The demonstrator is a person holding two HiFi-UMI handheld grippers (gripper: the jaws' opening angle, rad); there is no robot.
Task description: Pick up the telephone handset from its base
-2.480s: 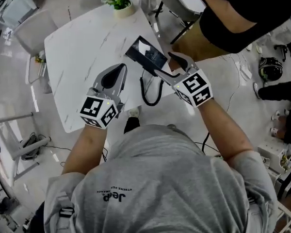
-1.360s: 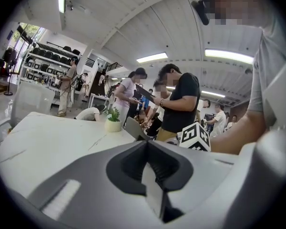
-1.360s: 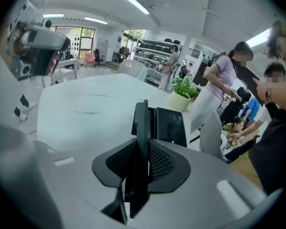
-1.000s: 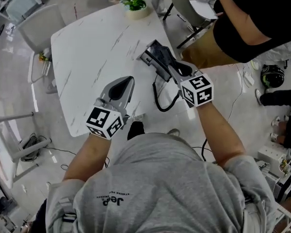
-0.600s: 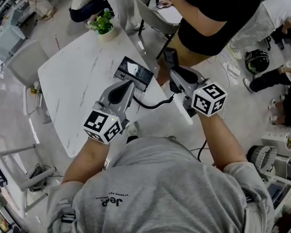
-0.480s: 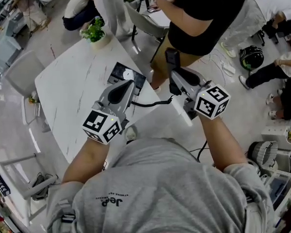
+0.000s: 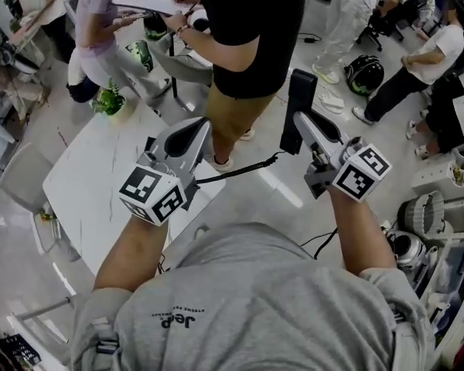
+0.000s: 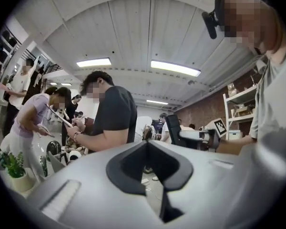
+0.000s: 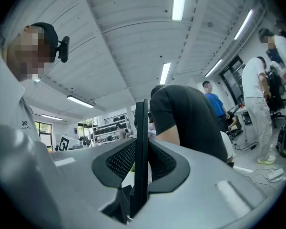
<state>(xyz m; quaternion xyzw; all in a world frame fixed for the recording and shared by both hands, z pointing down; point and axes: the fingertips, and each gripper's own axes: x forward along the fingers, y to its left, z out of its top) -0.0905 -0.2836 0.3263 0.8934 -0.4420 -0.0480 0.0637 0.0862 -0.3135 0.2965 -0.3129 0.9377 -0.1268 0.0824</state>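
Head view: the telephone handset (image 7: 301, 91) stands upright in the air, off to the side of the white tabletop (image 7: 93, 184).
The right tongs (image 7: 303, 124) pinch the black handset edge-on. Its coiled cord (image 7: 243, 168) runs across toward the left tongs (image 7: 195, 130), which are pressed together with nothing between them.

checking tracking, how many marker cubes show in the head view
2. One marker cube rides the left gripper, seen over the white table. The other rides the right gripper, which clamps the telephone handset. None looks hidden.
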